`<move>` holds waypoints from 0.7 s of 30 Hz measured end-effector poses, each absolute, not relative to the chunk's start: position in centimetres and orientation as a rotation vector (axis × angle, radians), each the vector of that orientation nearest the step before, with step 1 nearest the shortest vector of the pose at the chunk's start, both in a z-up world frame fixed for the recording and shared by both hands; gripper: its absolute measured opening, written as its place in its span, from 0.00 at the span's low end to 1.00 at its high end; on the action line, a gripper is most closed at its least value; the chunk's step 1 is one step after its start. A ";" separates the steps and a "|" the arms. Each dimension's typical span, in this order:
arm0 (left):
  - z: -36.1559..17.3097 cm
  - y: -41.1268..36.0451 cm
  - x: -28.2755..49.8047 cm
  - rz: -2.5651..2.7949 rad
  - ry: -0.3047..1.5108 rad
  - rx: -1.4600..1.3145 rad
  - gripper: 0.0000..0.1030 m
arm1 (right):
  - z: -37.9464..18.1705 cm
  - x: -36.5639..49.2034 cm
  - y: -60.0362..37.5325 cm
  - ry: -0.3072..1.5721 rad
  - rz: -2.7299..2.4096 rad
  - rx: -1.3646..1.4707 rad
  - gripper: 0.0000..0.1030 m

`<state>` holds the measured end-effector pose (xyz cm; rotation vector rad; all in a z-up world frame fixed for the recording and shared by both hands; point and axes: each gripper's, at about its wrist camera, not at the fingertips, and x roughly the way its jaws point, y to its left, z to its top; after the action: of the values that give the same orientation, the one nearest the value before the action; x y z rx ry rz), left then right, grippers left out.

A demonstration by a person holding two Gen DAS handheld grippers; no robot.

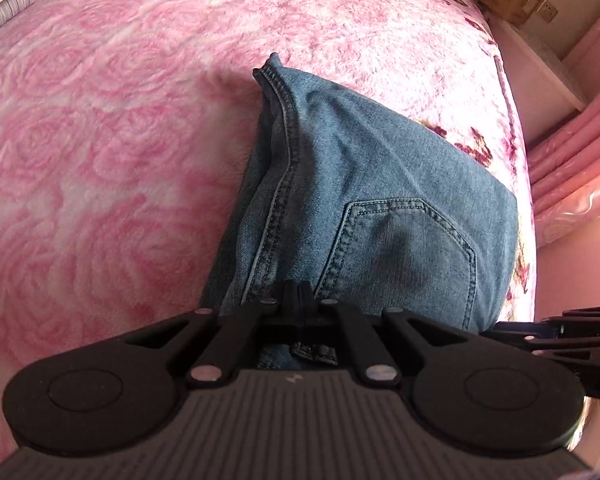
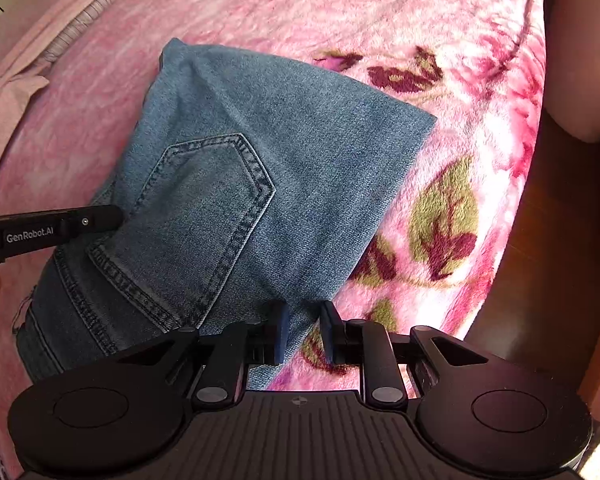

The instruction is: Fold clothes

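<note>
Your left tool [image 1: 299,296] is pressed together over the folded jeans [image 1: 364,200] on the pink blanket [image 1: 100,160]. Your right tool [image 2: 305,330] sits spread at the denim's edge, pinching nothing.

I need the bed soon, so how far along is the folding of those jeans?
Well along, by the look of it. Done: the jeans lie on the pink blanket as a compact stack, back pocket on top. In hand: the left gripper is shut at the waistband end; whether it pinches denim is unclear. The right gripper is open over the near corner. Left: probably a final tidy or fold.
</note>
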<state>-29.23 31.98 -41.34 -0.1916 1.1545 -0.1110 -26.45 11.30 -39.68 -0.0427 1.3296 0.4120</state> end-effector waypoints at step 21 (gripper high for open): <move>-36.1 32.7 -35.7 -0.106 1.136 -0.140 0.03 | -39.4 -27.4 14.0 1.246 0.347 -0.219 0.21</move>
<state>-35.69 32.67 -36.14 -0.1402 1.1359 -0.1060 -27.41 14.05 -39.39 -0.2190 1.2464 0.3465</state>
